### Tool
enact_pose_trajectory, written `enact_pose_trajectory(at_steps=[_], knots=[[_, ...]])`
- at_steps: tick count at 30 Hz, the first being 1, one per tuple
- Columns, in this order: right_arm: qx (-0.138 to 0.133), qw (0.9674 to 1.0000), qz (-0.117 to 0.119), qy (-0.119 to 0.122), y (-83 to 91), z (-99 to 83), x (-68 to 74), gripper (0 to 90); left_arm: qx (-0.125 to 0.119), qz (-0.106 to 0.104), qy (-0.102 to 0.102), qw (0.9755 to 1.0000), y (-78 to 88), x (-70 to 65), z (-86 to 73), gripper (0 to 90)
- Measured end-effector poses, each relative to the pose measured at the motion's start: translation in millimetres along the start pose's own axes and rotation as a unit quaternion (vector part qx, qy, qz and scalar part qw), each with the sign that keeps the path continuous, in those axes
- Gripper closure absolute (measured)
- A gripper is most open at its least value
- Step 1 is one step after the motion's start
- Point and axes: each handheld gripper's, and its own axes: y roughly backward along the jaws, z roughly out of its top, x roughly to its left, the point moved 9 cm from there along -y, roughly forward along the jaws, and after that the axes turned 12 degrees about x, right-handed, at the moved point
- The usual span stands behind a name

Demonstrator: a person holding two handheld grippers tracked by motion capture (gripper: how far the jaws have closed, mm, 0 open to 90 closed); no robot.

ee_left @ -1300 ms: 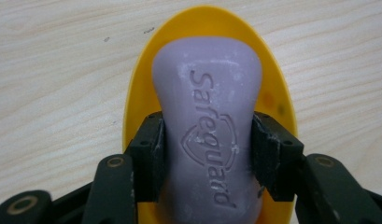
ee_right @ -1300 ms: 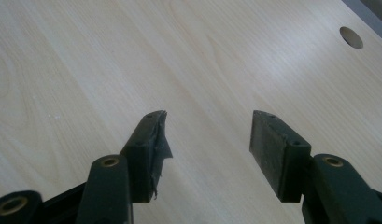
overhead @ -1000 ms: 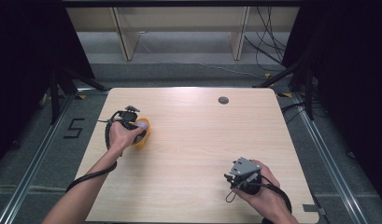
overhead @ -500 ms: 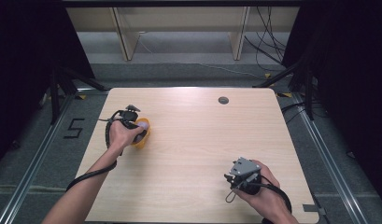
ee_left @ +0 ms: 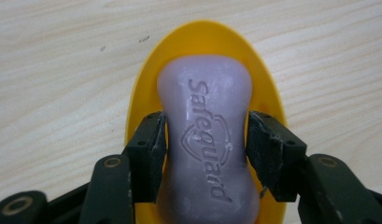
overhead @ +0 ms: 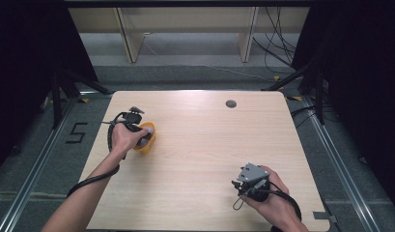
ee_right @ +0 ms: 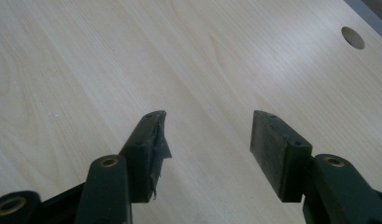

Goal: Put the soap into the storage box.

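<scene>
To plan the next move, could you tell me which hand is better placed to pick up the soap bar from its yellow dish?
Left. The left tool straddles the soap in the dish; its jaws have just been opening. The right tool sits open, far across the table.

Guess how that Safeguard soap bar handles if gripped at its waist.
Probably rigid: the soap bar keeps crisp embossed lettering. Likely slippery: smooth, rounded sides. The shallow yellow soap dish may slide with it on the smooth table.
</scene>
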Motion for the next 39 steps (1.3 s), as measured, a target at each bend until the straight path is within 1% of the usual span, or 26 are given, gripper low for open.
enact_pose_trajectory(at_steps=[1,7,8,9,10,12,13,14,15,16,18,20,21,22,23,24,26,27,28,30,31,33,34,37,38,39], knots=[[0.001,1.0000,0.001,-0.001,0.2,-0.2,0.3,45.7,-0.003,-0.002,-0.001,1.0000,1.1,-0.6,0.5,45.9],[0.002,1.0000,0.002,-0.004,-0.1,-0.7,0.5,45.3,-0.017,0.001,-0.008,0.9998,11.8,-0.1,-2.6,42.7],[0.002,1.0000,0.002,-0.004,-0.2,-0.7,0.5,45.3,-0.026,0.000,-0.009,0.9996,13.8,0.0,-3.0,42.5],[0.002,1.0000,0.002,-0.004,-0.3,-0.7,0.5,45.2,-0.025,-0.003,-0.006,0.9997,17.2,-0.3,-4.6,42.0],[0.002,1.0000,0.002,-0.004,-0.4,-0.7,0.5,45.2,-0.031,-0.001,-0.009,0.9995,20.3,0.4,-5.6,41.7],[0.002,1.0000,0.002,-0.004,-0.4,-0.7,0.5,45.1,-0.043,-0.006,-0.011,0.9990,26.9,0.1,-7.9,40.4],[0.003,1.0000,0.003,-0.005,-0.3,-0.8,0.6,45.0,-0.045,-0.007,-0.015,0.9988,29.3,0.3,-9.1,39.2],[0.006,1.0000,0.003,-0.004,0.1,-1.2,0.5,45.0,-0.050,-0.007,-0.016,0.9986,32.4,0.4,-10.3,37.8],[0.006,1.0000,0.003,-0.004,0.1,-1.2,0.5,45.0,-0.061,-0.008,-0.013,0.9980,35.2,-0.1,-10.9,36.8],[0.006,1.0000,0.003,-0.004,0.1,-1.2,0.5,45.0,-0.062,-0.009,-0.015,0.9979,38.6,0.0,-13.1,35.9],[0.005,1.0000,0.003,-0.005,0.3,-1.1,0.5,44.9,-0.074,-0.012,-0.013,0.9971,44.1,-0.6,-16.9,33.0],[0.003,1.0000,0.001,-0.008,0.2,-0.8,0.7,44.9,-0.080,-0.014,-0.017,0.9965,49.1,-0.8,-22.3,31.8],[0.003,1.0000,0.002,-0.008,0.2,-0.9,0.8,44.9,-0.087,-0.017,-0.018,0.9959,50.9,-0.9,-24.8,31.3],[0.003,1.0000,0.002,-0.007,0.1,-1.0,0.8,44.9,-0.094,-0.022,-0.011,0.9953,52.7,-2.3,-27.0,31.2],[0.003,1.0000,0.002,-0.008,0.2,-1.0,0.9,44.9,-0.104,-0.023,-0.010,0.9942,54.0,-2.1,-29.1,31.1],[0.002,1.0000,0.001,-0.008,0.0,-0.6,1.0,44.8,-0.096,-0.019,-0.019,0.9951,56.2,-0.3,-34.4,31.0],[0.002,1.0000,0.001,-0.007,0.1,-0.7,0.7,44.8,-0.097,-0.024,-0.019,0.9948,59.0,-1.2,-41.8,31.0],[0.003,1.0000,0.002,-0.007,0.3,-1.0,0.6,44.8,-0.109,-0.024,-0.019,0.9936,60.0,-1.9,-45.1,31.0],[0.003,1.0000,0.001,-0.007,0.1,-1.1,0.5,44.8,-0.101,-0.025,-0.022,0.9944,61.6,-2.0,-50.4,31.0],[0.003,1.0000,0.001,-0.005,0.1,-1.0,0.2,44.8,-0.106,-0.028,-0.025,0.9936,63.4,-2.3,-58.0,31.0],[-0.001,1.0000,0.001,0.010,-0.5,0.1,-1.2,44.7,-0.107,-0.028,-0.025,0.9935,64.1,-2.2,-61.0,31.0],[-0.002,0.9999,-0.001,0.011,-0.5,0.1,-1.6,44.7,-0.117,-0.027,-0.027,0.9924,65.3,-2.3,-68.5,31.1],[-0.002,0.9999,-0.001,0.011,-0.4,0.1,-1.7,44.6,-0.115,-0.026,-0.026,0.9926,66.0,-2.6,-73.3,31.2],[-0.002,1.0000,-0.001,0.009,0.0,-0.1,-1.7,44.6,-0.118,-0.030,-0.033,0.9920,65.8,-4.4,-87.5,31.1],[0.001,1.0000,0.003,-0.004,0.4,-1.2,0.1,44.5,-0.118,-0.027,-0.039,0.9918,65.1,-4.5,-92.6,31.1],[0.000,0.9999,0.004,-0.010,0.3,-1.3,0.8,44.5,-0.120,-0.028,-0.040,0.9915,64.4,-5.4,-97.5,31.0]])
